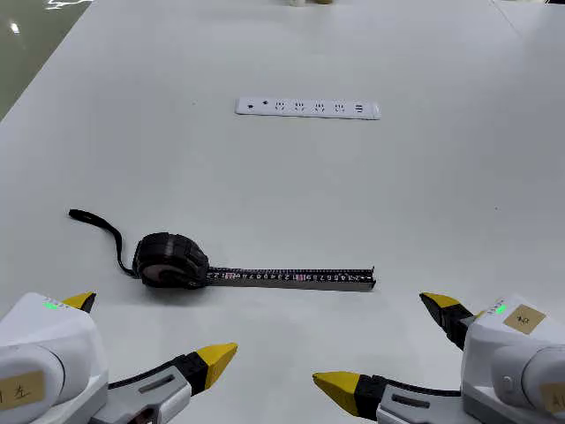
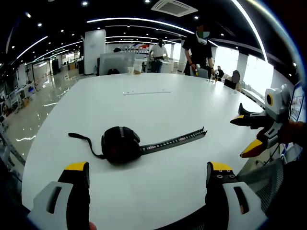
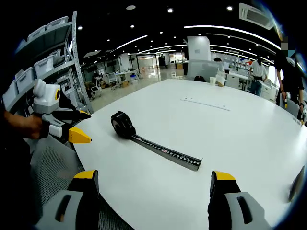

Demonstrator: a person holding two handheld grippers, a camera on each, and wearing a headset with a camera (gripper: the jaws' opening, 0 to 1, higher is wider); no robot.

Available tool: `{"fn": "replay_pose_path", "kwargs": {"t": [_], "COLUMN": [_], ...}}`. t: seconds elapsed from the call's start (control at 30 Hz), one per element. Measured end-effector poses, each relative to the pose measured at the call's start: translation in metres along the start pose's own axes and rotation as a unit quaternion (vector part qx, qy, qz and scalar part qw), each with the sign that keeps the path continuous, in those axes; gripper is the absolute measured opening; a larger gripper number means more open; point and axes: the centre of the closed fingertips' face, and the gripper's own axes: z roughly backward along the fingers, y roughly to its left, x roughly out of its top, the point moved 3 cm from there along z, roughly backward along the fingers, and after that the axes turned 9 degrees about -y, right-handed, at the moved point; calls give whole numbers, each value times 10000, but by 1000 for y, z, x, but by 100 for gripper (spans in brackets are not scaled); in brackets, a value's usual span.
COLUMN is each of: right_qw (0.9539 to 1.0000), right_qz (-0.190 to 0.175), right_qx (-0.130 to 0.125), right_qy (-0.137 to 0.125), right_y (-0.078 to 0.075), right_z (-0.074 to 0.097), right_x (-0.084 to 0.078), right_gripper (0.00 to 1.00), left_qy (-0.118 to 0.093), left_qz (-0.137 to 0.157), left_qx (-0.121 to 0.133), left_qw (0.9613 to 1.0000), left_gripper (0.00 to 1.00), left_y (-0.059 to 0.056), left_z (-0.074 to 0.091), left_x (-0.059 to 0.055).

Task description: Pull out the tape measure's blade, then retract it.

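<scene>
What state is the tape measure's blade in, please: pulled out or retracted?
Pulled out: the blade lies flat on the table, extending from the black case.

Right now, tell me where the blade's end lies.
Head view: the blade's end lies on the white table, right of the black case, ahead of the right hand-held gripper.

Black tape measure, blade extended
</scene>
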Motion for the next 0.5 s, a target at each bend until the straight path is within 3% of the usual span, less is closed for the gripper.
{"fn": "replay_pose_path", "kwargs": {"t": [0.5], "right_qw": [9990], "right_qz": [314], "right_qx": [296], "right_qy": [127], "right_y": [-12], "right_z": [-8], "right_x": [-3], "right_gripper": [92], "left_qy": [-74], "left_qz": [163], "left_qx": [197], "left_qw": [9996], "left_gripper": [99], "left_y": [7], "left_z": [-11], "left_x": [1]}}
